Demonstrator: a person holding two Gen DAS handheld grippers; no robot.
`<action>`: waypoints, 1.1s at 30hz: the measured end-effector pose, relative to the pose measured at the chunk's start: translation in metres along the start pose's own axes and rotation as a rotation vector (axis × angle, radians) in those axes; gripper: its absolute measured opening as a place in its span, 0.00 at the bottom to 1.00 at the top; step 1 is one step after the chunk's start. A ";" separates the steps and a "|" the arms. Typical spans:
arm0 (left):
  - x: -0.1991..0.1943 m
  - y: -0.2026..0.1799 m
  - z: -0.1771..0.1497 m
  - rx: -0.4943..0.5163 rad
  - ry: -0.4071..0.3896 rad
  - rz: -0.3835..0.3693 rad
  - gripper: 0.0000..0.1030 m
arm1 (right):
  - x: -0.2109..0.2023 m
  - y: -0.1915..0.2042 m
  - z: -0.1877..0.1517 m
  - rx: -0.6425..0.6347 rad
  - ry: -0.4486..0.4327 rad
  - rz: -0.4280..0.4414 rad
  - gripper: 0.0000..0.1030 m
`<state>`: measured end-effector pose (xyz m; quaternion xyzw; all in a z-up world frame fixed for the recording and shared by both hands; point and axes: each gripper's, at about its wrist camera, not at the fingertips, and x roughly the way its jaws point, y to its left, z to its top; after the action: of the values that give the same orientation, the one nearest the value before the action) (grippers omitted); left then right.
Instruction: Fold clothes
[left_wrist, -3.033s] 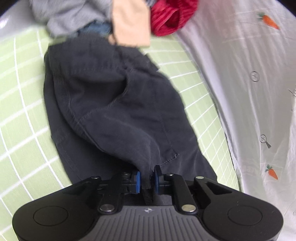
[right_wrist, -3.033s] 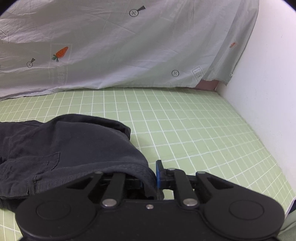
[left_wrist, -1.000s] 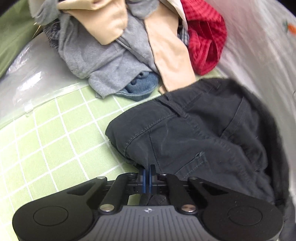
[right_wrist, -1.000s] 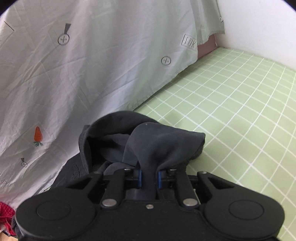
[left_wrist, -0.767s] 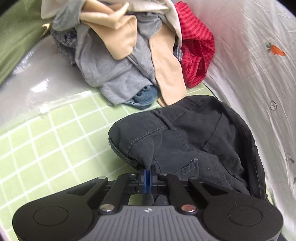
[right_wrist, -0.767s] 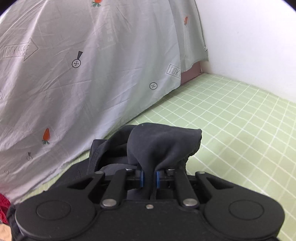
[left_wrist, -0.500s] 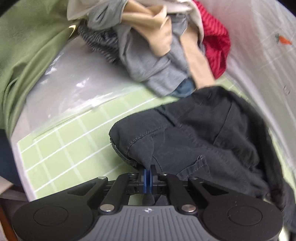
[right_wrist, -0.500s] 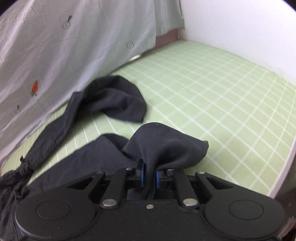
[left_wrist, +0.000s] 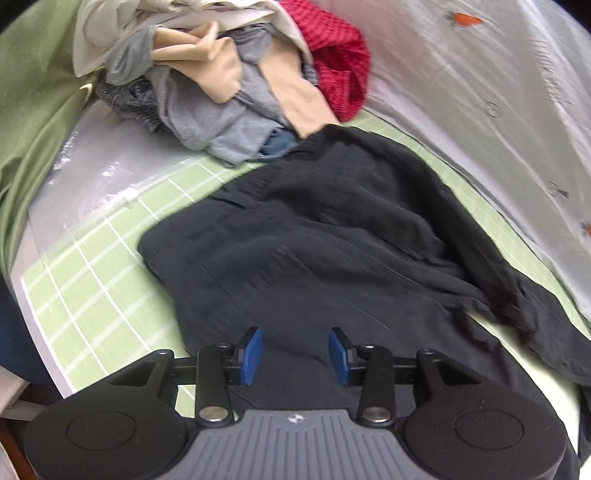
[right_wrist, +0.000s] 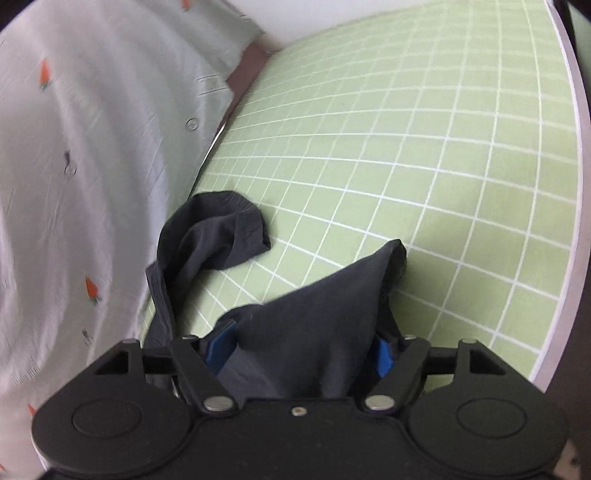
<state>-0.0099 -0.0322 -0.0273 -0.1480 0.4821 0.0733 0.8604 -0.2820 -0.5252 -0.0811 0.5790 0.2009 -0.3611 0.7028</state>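
Black trousers (left_wrist: 332, 240) blurred; left gripper (left_wrist: 294, 355), right gripper (right_wrist: 301, 349) opening, cloth seemingly loose between.

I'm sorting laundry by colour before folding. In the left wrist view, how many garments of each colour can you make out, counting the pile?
Black: 1, the trousers
Red: 1, checked garment
Grey: 1, top
Beige: 1 at least, garment; its pieces may be separate items
Blue: 1, denim scrap
White: 1, cloth
Total: 6 visible, possibly more buried in the pile.

Home laundry spot: clothes pile (left_wrist: 229, 74), carrot-print sheet (left_wrist: 480, 92).
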 end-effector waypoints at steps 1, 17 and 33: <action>-0.002 -0.008 -0.007 0.006 0.004 -0.006 0.41 | 0.005 -0.005 0.007 0.052 0.013 0.000 0.76; -0.006 -0.082 -0.050 0.082 0.049 -0.061 0.41 | -0.047 0.058 0.065 -0.308 -0.140 0.298 0.14; 0.004 -0.105 -0.070 0.164 0.125 -0.033 0.49 | -0.027 -0.007 0.043 -0.537 -0.148 -0.320 0.72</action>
<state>-0.0364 -0.1541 -0.0465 -0.0892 0.5369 0.0100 0.8389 -0.3105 -0.5597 -0.0564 0.3061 0.3258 -0.4422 0.7776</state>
